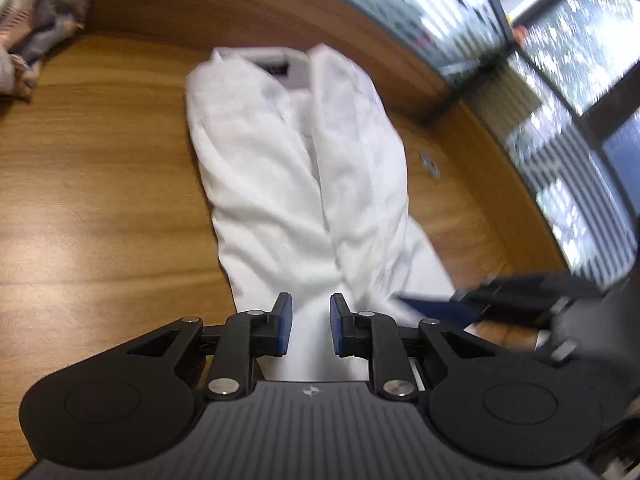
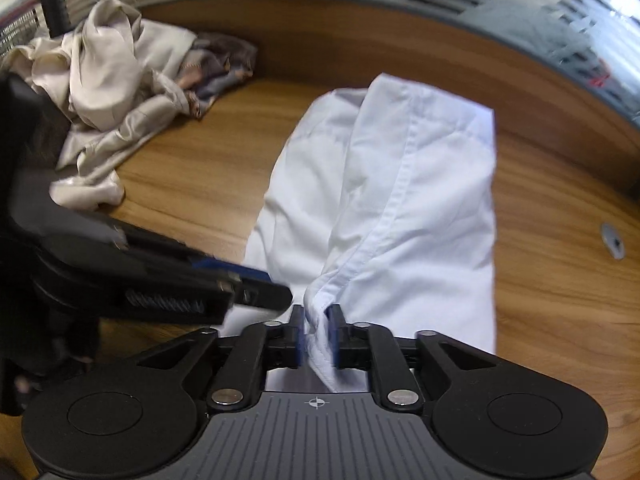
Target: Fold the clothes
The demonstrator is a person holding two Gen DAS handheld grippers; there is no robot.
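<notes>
My right gripper [image 2: 317, 332] pinches the white shirt's [image 2: 400, 184] near hem. My left gripper [image 1: 310, 326] straddles cloth, grip uncertain. The shirt's long axis runs away toward the far counter [image 1: 100, 160].

A plain white cotton shirt [image 2: 400, 184] lies on the warm brown wood-grain desk [image 2: 192, 184] — beside it a crumpled cream satin garment [image 2: 116, 92] and a grey-blue patterned cloth [image 2: 220, 64]. Black hand-held gripper [image 2: 318, 334] — blue pads.

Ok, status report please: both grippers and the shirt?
Left gripper around white cotton shirt hem, grip unclear. Right gripper pinching hem. Crumpled beige clothes aside.
</notes>
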